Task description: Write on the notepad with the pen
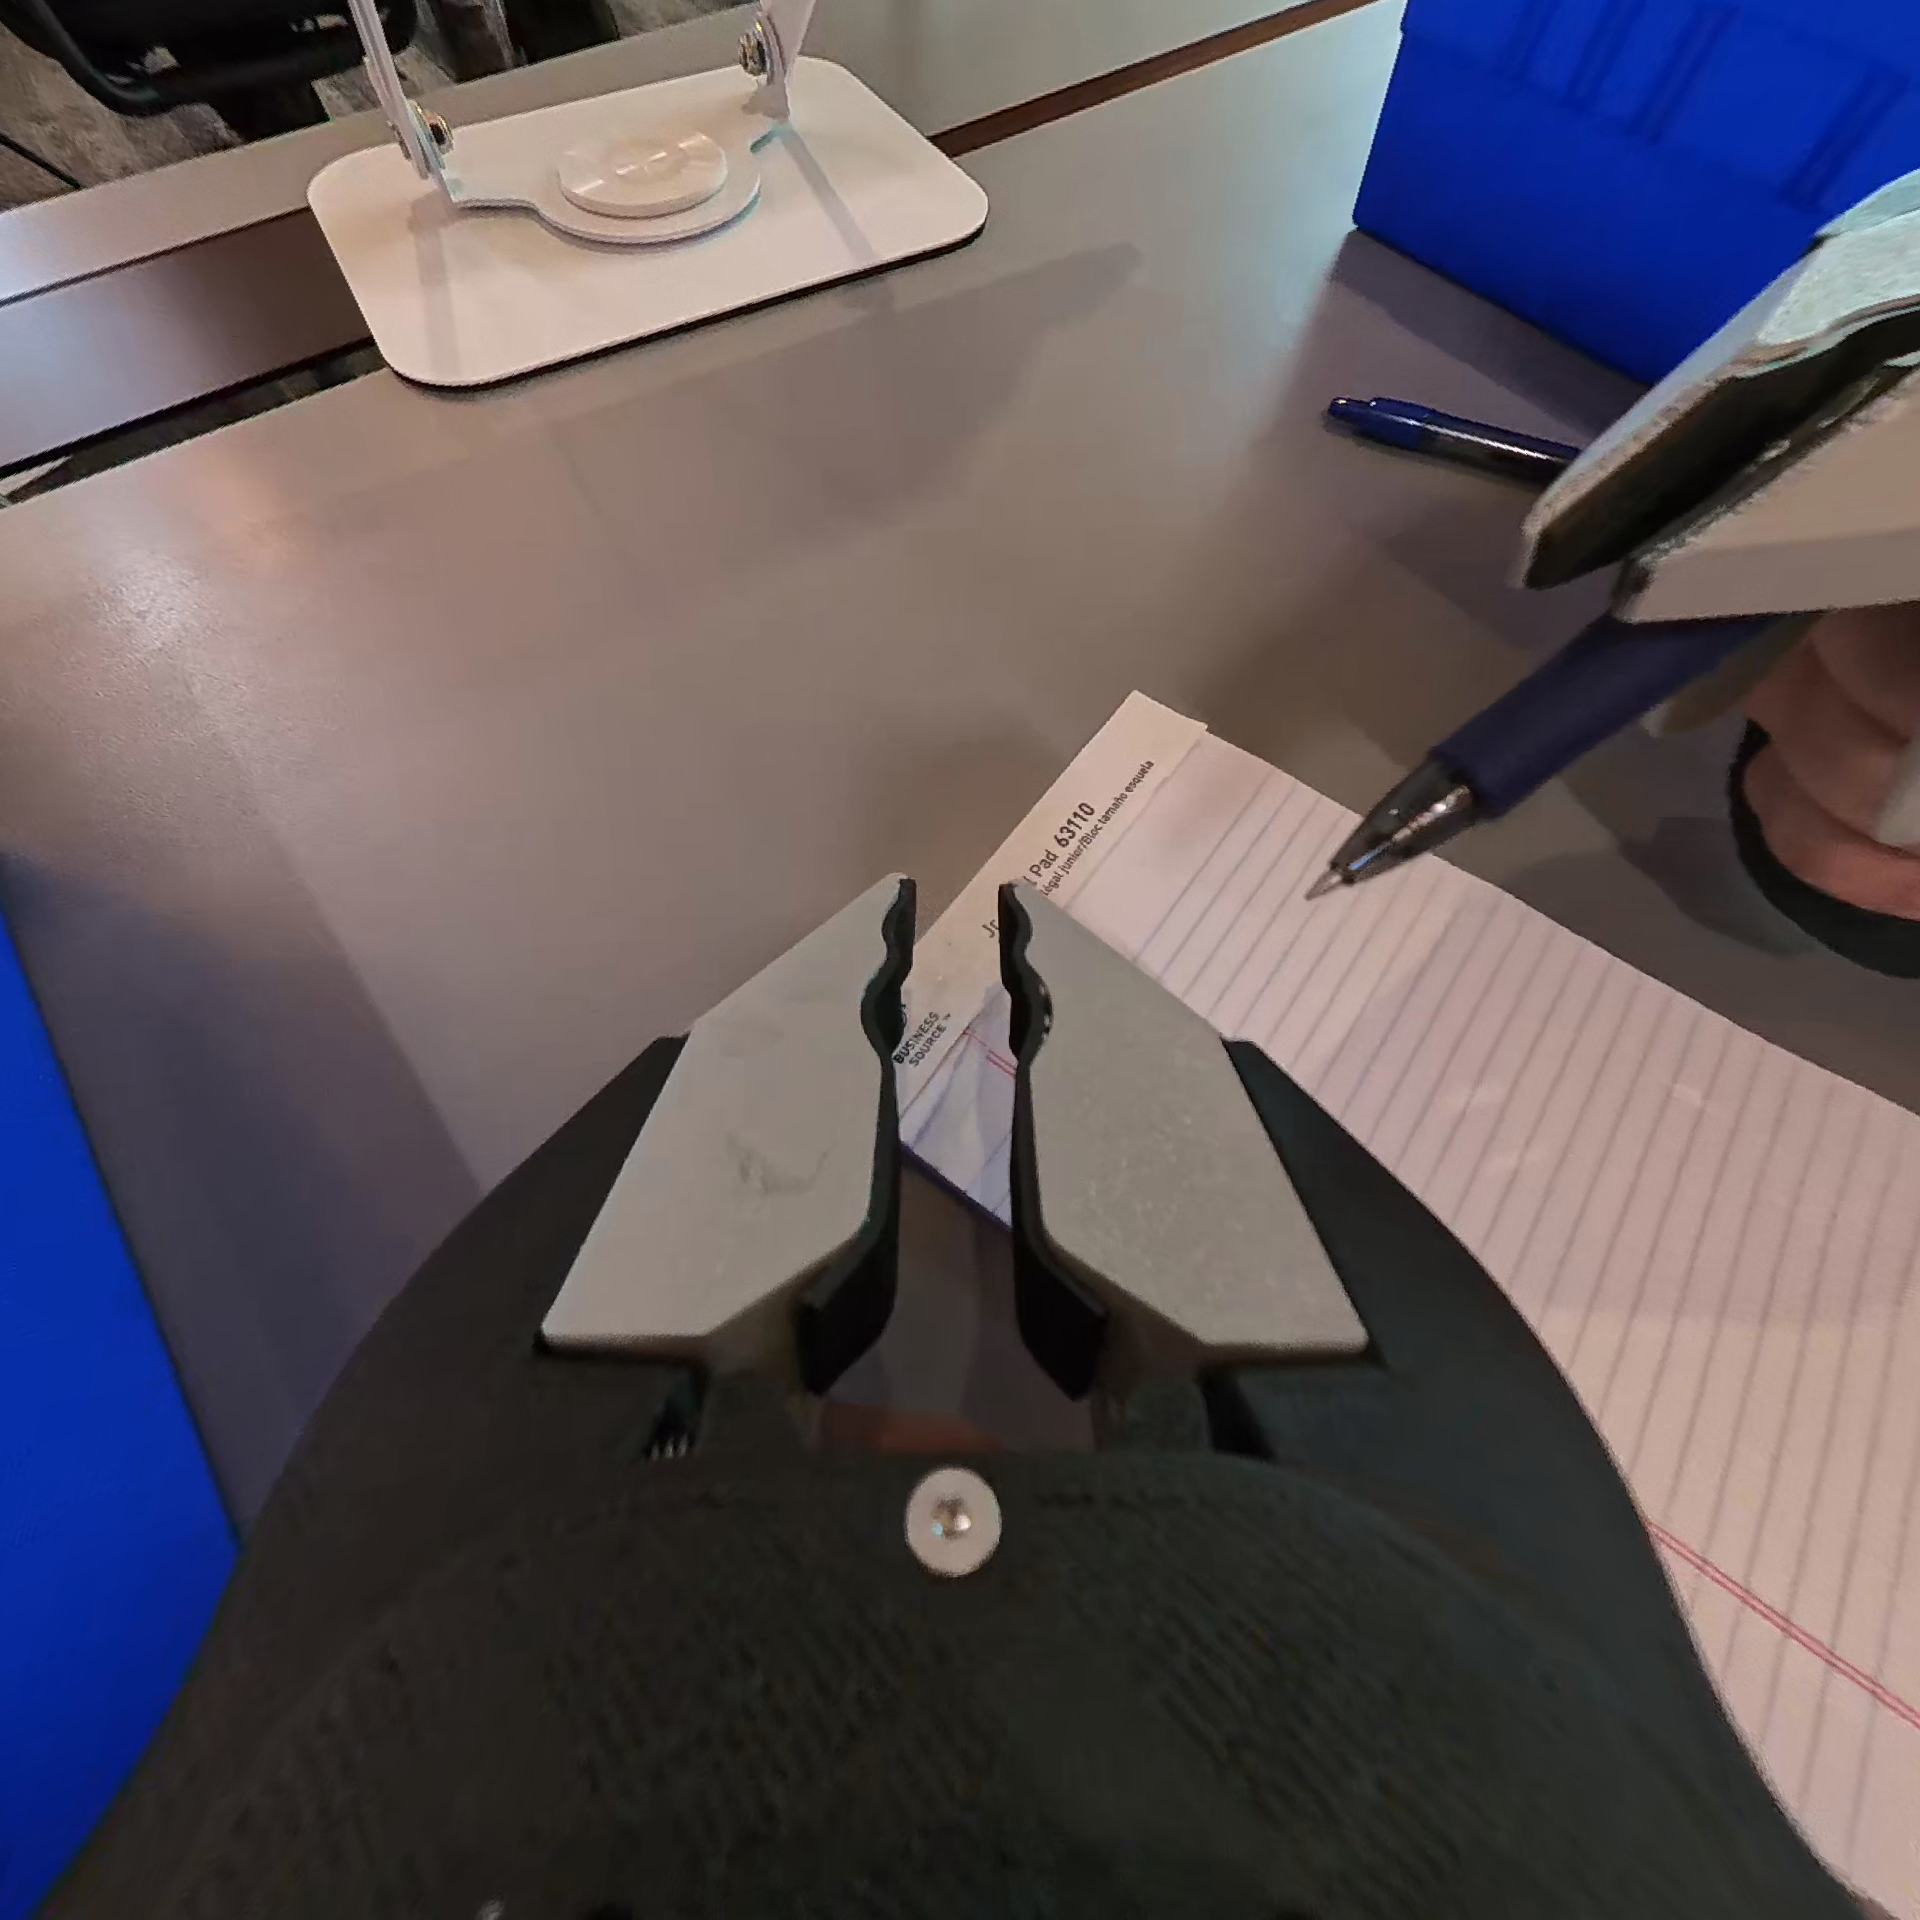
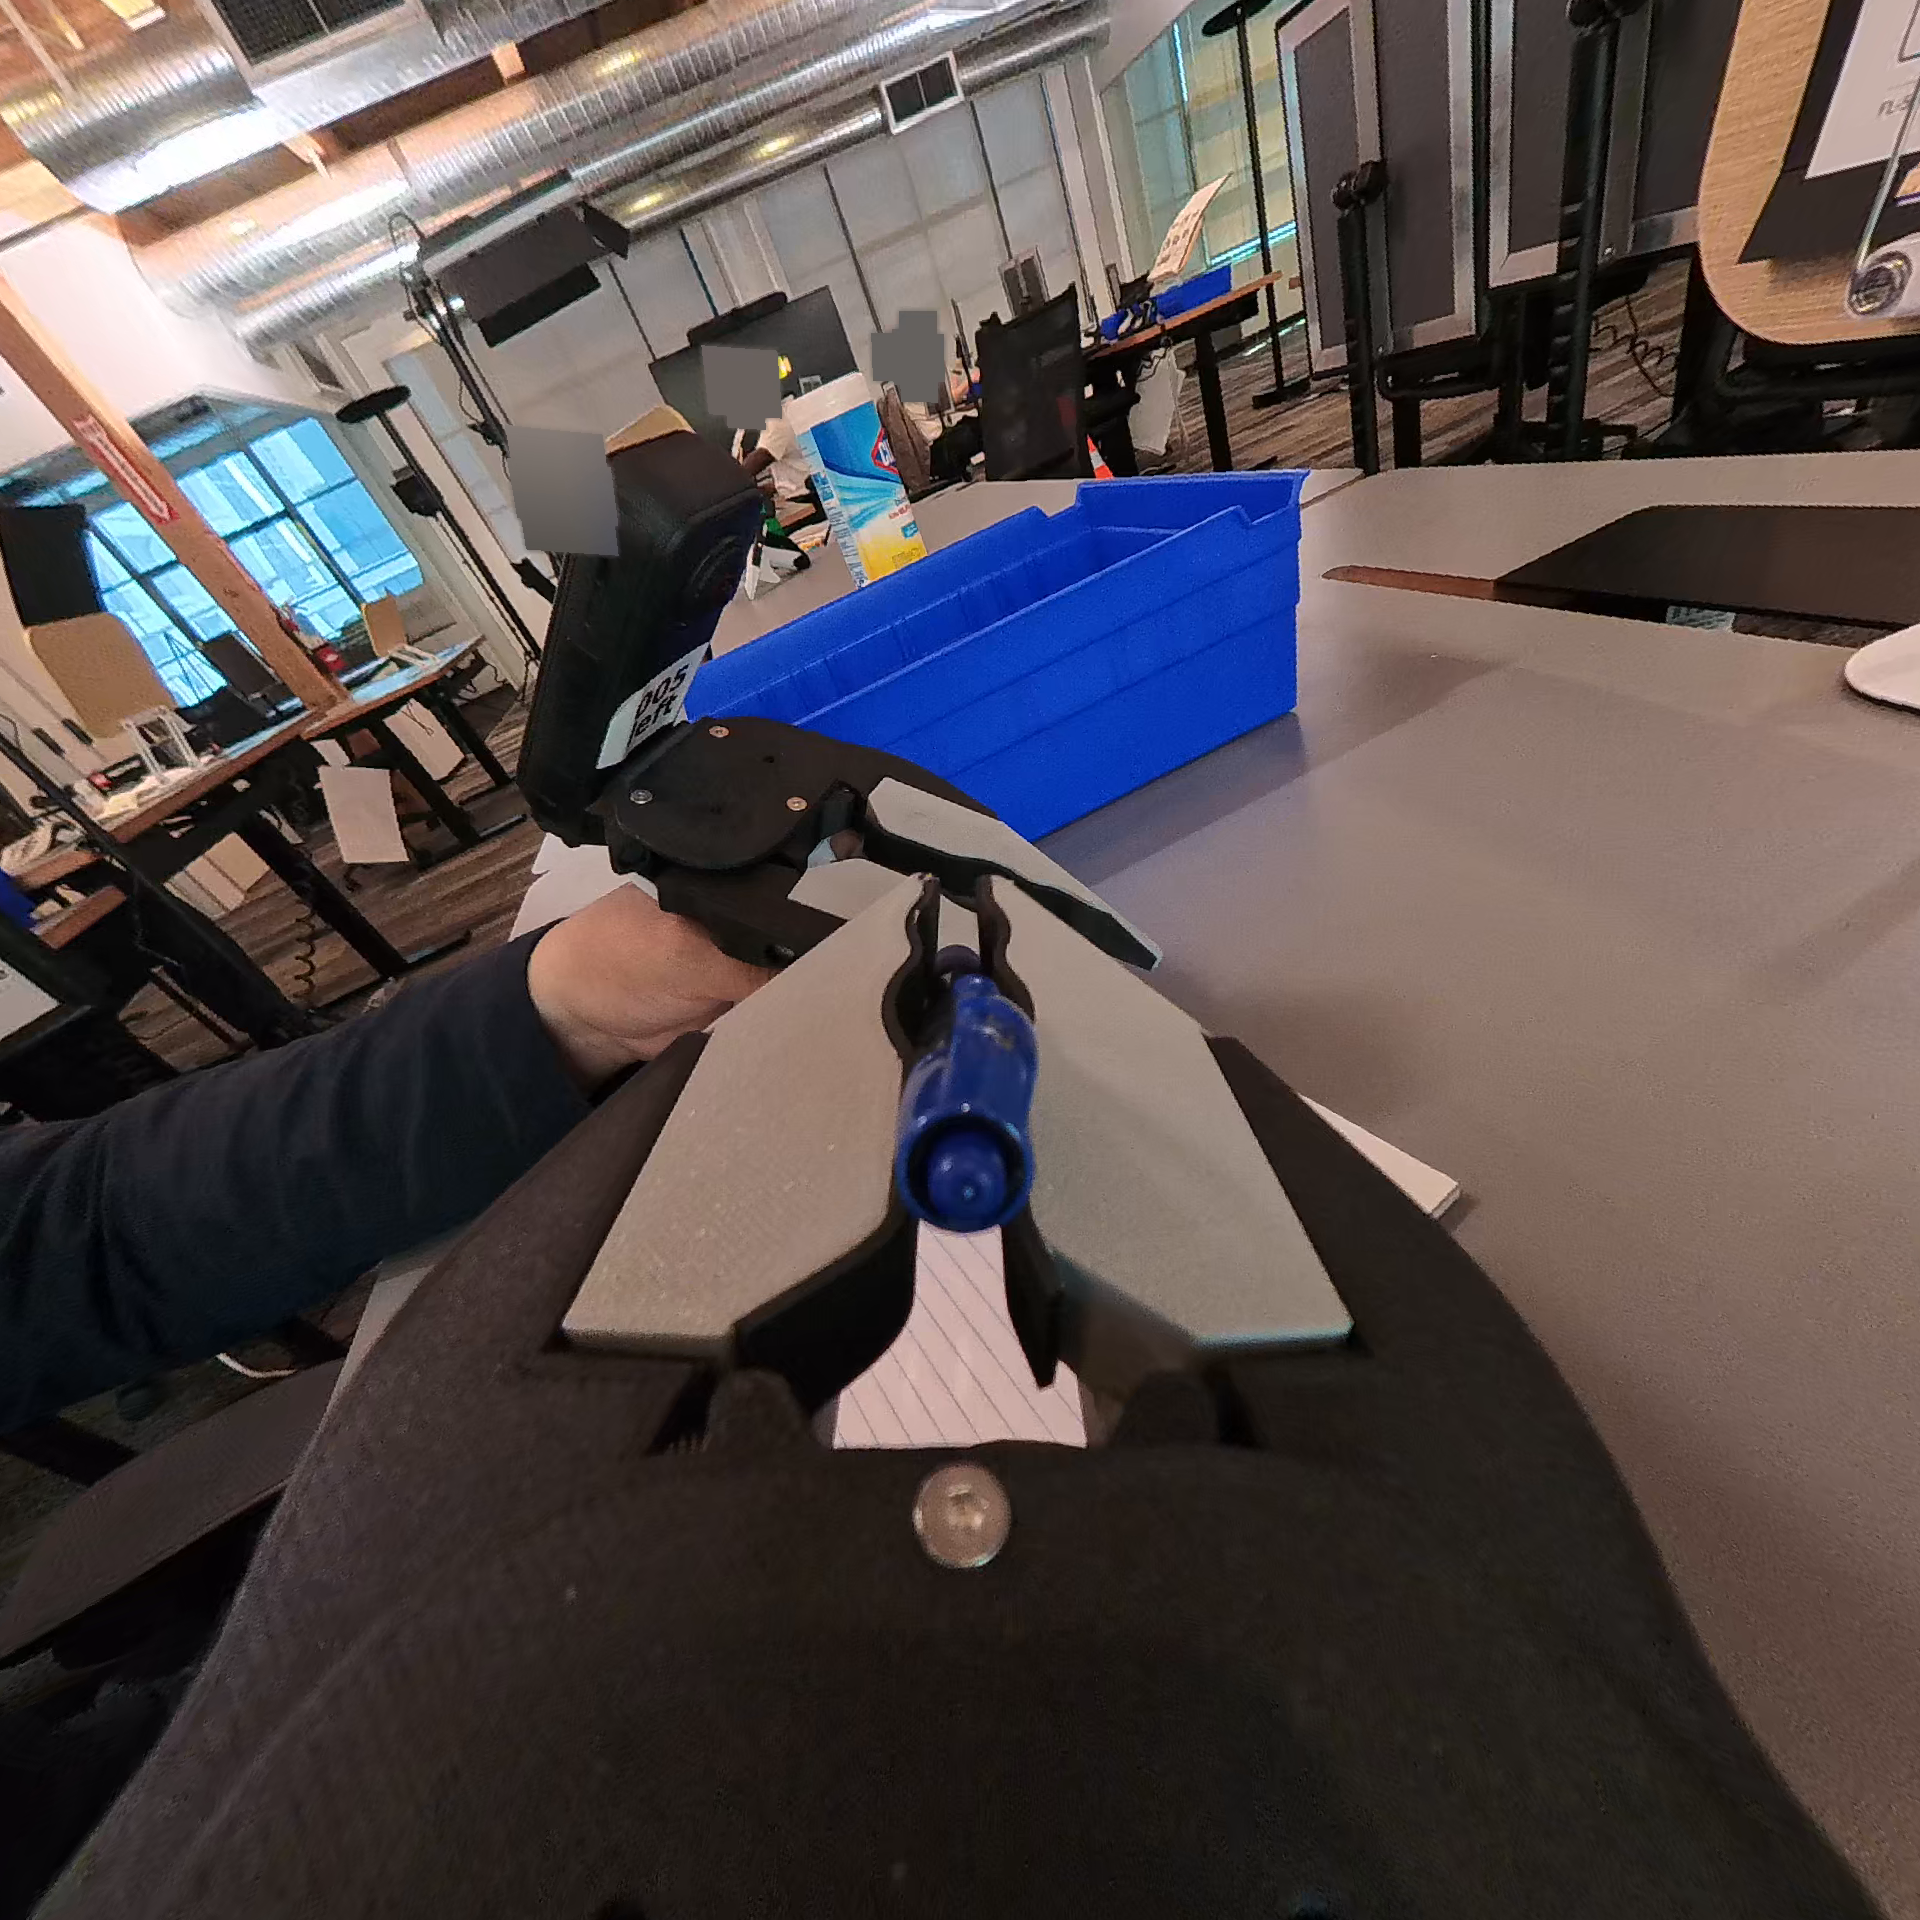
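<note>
Both grippers are low over the grey table (image 1: 520,644). Closest in the right wrist view, the right gripper (image 2: 958,904) is clamped on a blue pen (image 2: 971,1081); the pen's blunt back end points toward the camera and its body runs forward and down between the two grey fingers (image 2: 790,1132). Through the gap under the fingers some lined paper is visible.

Seen from the left wrist view, the left gripper (image 1: 956,899) has its jaws a little apart, with a narrow gap between the tips and nothing between them. It sits over the near left corner of the notepad (image 1: 1507,1143), at the white header strip; I cannot tell if the tips touch the paper. The notepad lies flat on the table, white with thin lines and a red margin line.

Farther right in this view, the pen (image 1: 1455,790) comes down slanted from the right gripper (image 1: 1590,582), and its metal tip is at the top lines of the page, touching or just above it. The page looks blank around the tip.

Behind that, a second blue pen (image 1: 1444,428) lies on the table, well apart from the notepad. A blue plastic bin (image 1: 1621,156) stands beyond it, and a white stand base (image 1: 665,229) sits near the far edge of the table.
</note>
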Demonstrator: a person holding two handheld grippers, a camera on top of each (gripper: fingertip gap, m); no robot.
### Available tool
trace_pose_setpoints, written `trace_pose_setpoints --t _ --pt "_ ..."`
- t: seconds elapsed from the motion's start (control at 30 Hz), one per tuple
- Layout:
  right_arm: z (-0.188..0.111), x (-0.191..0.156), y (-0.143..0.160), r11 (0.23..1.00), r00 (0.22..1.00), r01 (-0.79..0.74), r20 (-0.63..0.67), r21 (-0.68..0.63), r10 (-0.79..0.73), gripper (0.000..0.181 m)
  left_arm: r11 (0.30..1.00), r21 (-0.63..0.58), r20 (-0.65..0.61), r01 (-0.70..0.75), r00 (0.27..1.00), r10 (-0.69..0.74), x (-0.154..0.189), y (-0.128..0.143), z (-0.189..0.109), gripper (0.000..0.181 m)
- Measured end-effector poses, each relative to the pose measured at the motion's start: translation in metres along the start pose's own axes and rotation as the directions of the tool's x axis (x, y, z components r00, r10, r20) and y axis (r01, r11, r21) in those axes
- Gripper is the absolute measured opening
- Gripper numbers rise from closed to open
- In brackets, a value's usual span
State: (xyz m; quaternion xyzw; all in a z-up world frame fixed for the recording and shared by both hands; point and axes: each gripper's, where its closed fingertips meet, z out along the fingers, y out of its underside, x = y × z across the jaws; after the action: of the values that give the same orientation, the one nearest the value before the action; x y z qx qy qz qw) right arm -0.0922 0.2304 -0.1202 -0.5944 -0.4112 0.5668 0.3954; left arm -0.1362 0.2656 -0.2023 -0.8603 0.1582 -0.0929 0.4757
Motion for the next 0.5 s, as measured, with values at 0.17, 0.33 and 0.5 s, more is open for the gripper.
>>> trace_pose_setpoints --t 0.17,0.33,0.5 --pt "-0.003 0.004 -0.004 1.0 1.0 -0.007 -0.012 0.023 0.007 0.004 1.0 0.013 0.001 -0.009 1.0 0.009 0.001 -0.002 0.0 0.013" --pt "-0.008 0.01 -0.007 0.999 0.999 -0.007 -0.035 0.034 0.008 0.003 0.999 0.027 0.017 -0.042 0.999 0.042 0.002 -0.005 -0.001 0.013" --pt "-0.01 0.013 -0.009 0.999 0.999 -0.017 -0.033 0.043 0.019 0.004 0.998 0.045 0.026 -0.045 0.999 0.044 0.001 -0.007 -0.002 0.013"
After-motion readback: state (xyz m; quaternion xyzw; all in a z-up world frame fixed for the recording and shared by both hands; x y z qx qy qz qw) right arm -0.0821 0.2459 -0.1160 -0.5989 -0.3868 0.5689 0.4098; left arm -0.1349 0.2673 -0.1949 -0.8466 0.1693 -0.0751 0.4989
